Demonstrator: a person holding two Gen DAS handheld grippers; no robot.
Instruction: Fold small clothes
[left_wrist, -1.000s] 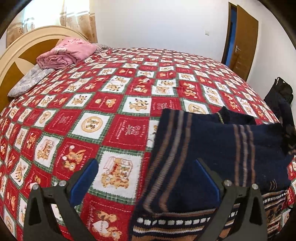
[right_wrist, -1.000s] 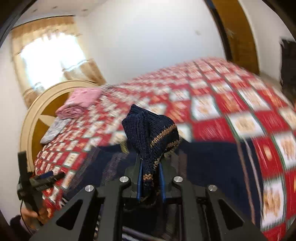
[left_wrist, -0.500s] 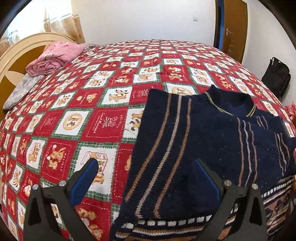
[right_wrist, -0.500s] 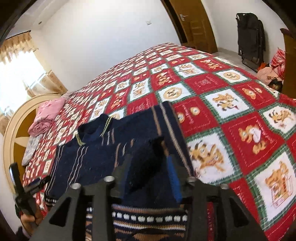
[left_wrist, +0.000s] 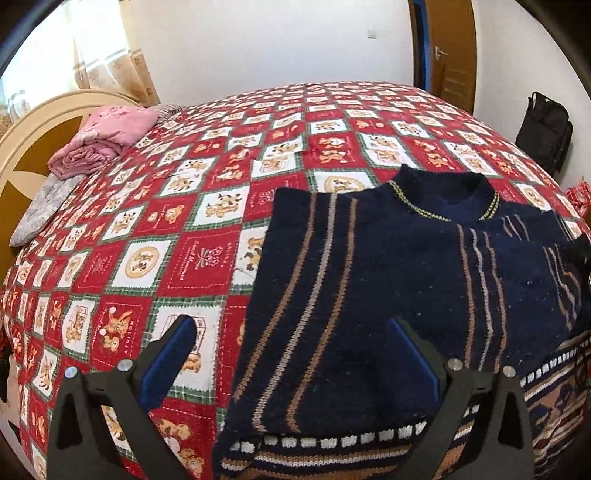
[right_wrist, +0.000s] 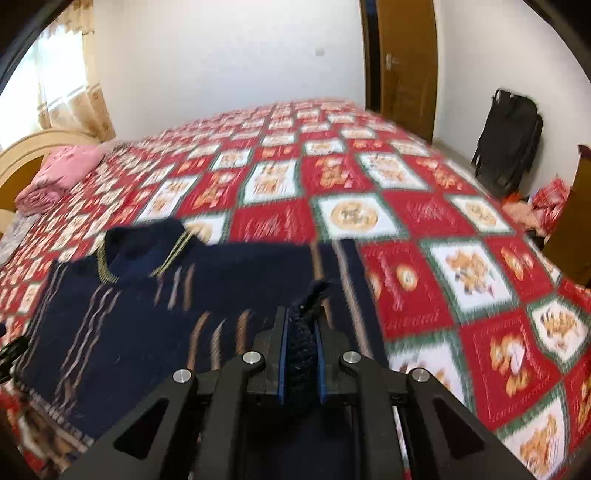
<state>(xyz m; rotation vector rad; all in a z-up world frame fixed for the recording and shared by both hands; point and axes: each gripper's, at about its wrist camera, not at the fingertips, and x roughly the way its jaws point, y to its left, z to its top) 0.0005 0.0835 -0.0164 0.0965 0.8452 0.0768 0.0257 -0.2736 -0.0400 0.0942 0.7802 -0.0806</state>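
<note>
The navy knitted sweater with tan stripes (left_wrist: 369, 295) lies flat on the red-and-white patchwork bedspread (left_wrist: 184, 221), collar away from you and patterned hem toward you, so its long axis runs straight ahead of both tools. Your right gripper (right_wrist: 301, 332) has just been closing and now pinches a bunch of that dark knit between its blue pads, at the sweater's right side. Your left gripper (left_wrist: 291, 354) hangs over the left half with its jaws spread wide, one finger above the bedspread, the other above the knit, gripping nothing. The right side is the one in hand, so any fold, I judge, carries it leftward across the body.
</note>
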